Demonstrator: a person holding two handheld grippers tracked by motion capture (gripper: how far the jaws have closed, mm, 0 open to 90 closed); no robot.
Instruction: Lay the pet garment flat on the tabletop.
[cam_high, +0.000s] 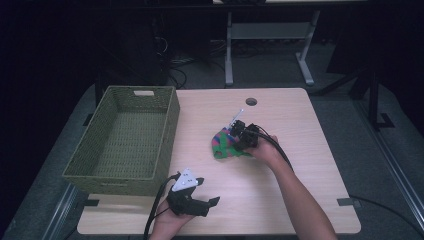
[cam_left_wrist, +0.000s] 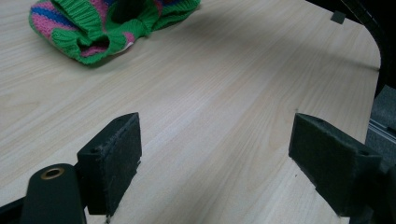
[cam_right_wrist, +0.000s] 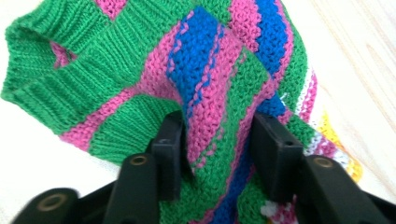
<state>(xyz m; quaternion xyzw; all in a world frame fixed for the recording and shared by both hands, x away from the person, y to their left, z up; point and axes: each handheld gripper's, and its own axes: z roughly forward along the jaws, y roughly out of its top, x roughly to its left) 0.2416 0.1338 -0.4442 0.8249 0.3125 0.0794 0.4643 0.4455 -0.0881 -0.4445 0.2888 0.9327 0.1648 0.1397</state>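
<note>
A green woven basket (cam_high: 125, 140) stands empty at the worktop's (cam_high: 300, 200) left edge. Near the front, the left gripper (cam_high: 197, 200) hovers with jaws wide apart, holding nothing. At centre lies a striped knitted garment (cam_high: 224, 145); the right gripper (cam_right_wrist: 219, 144) has its jaws pinching a raised fold (seemingly the grasp step). Next, probably lift and carry it basketward.

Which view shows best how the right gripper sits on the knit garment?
The right gripper view: its jaws pinch a raised fold of the knit garment. The high view shows the right gripper over it, small. The left gripper view shows its green cuff.
</note>
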